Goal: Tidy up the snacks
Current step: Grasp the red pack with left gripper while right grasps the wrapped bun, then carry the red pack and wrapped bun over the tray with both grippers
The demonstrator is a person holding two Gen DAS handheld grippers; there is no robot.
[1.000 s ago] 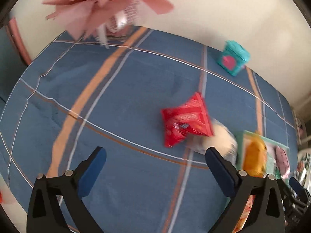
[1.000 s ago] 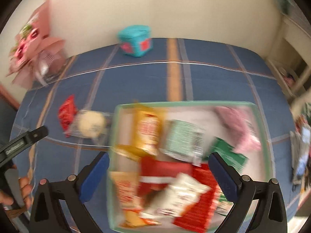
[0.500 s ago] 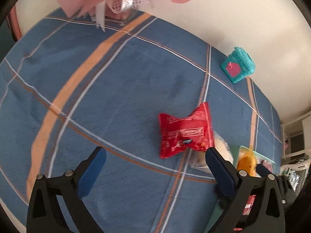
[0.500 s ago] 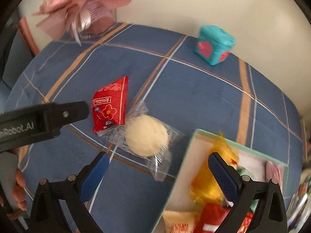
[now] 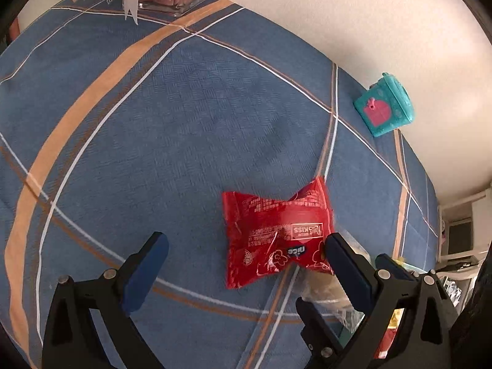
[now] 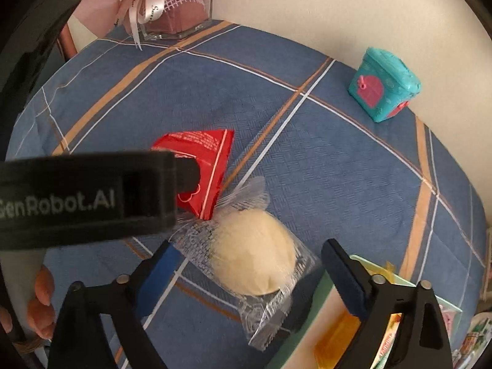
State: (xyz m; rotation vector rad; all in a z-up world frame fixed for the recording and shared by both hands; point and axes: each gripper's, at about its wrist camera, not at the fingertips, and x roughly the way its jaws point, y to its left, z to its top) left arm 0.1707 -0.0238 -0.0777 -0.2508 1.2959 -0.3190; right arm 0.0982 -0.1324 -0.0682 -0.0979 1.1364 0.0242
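I had swung my right gripper (image 6: 249, 273) off the tray (image 6: 366, 264) to straddle the wrapped bun (image 6: 255, 255) beside it, jaws just narrowing but not yet pinching; my left gripper (image 5: 246, 264) gaped over the red packet (image 5: 276, 233) touching the bun, so both pickups were set up

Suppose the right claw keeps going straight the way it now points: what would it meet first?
Most likely the clear-wrapped pale round bun, which lies between the open right claw and the tablecloth. Depth is hard to judge, so contact may come at the wrapper's edge.
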